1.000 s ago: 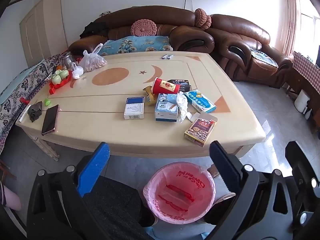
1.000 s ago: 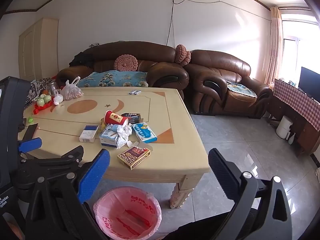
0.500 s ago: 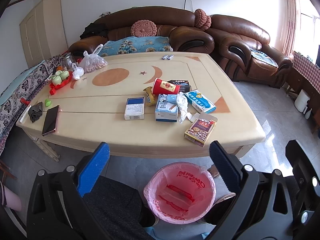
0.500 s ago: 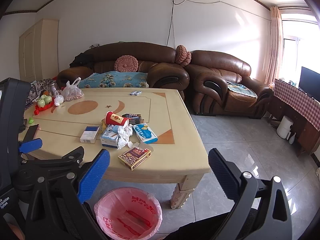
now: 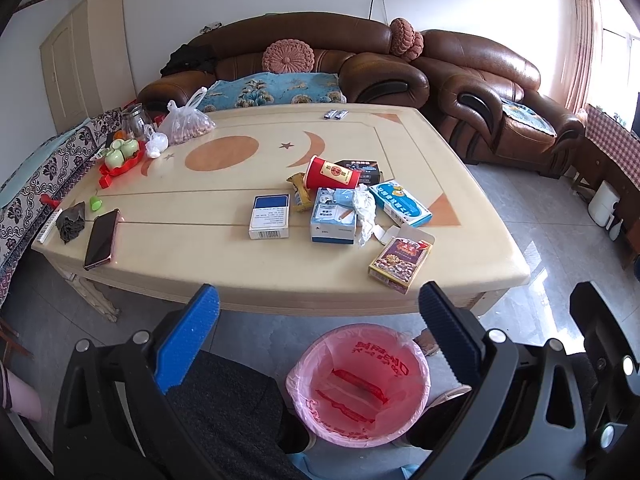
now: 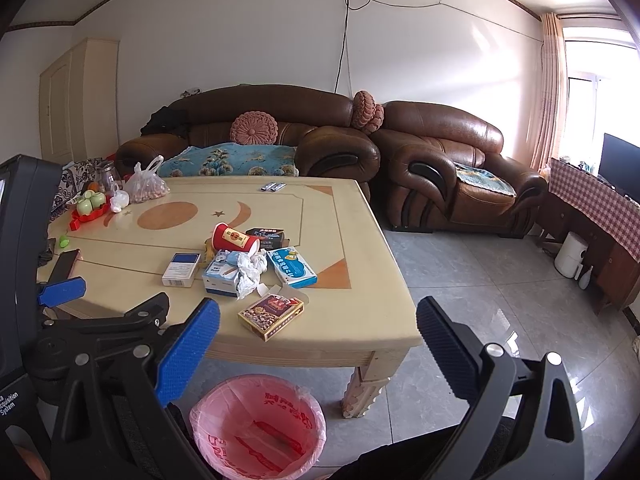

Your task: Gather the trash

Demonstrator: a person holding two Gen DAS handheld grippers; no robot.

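The left claw and right claw both hang with fingers spread wide, holding nothing, above the pink-lined bin on the floor. Beyond the bin, on the bench, lies the trash: a brown box nearest, then crumpled tissue and a tipped red cup.
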